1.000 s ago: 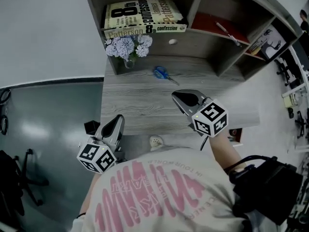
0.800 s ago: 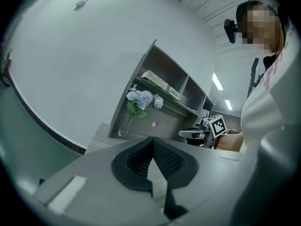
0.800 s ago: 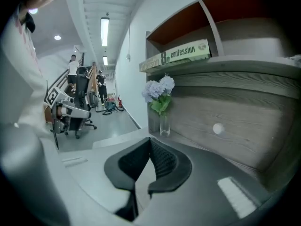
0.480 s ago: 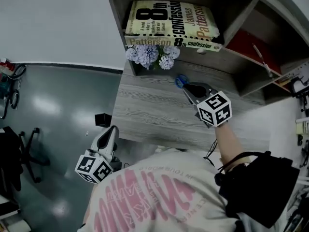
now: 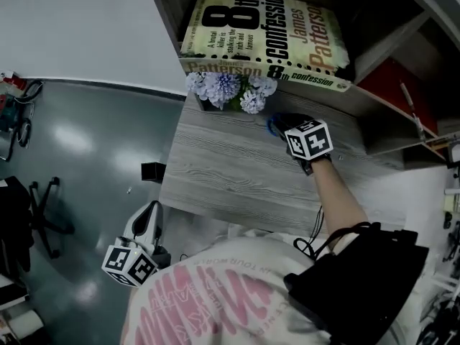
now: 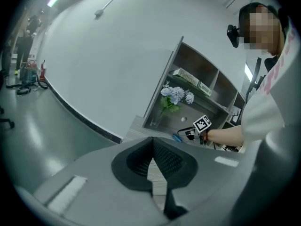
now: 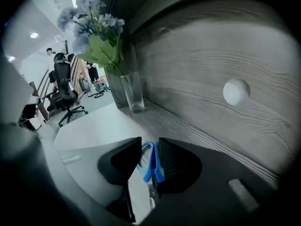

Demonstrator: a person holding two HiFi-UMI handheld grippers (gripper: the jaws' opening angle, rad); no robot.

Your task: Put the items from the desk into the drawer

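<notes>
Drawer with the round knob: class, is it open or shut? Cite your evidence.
Shut. In the right gripper view the drawer front stands flush at the back of the desk, knob facing out, no interior showing.

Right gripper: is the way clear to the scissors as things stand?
Probably yes. The right gripper has just been opening its jaws, and the scissors already lie between them by their blue handles, not clamped. The vase stands off to the side; nothing blocks.

The right tool (image 5: 282,124) (jaws just opened) has reached the scissors (image 7: 149,166).
</notes>
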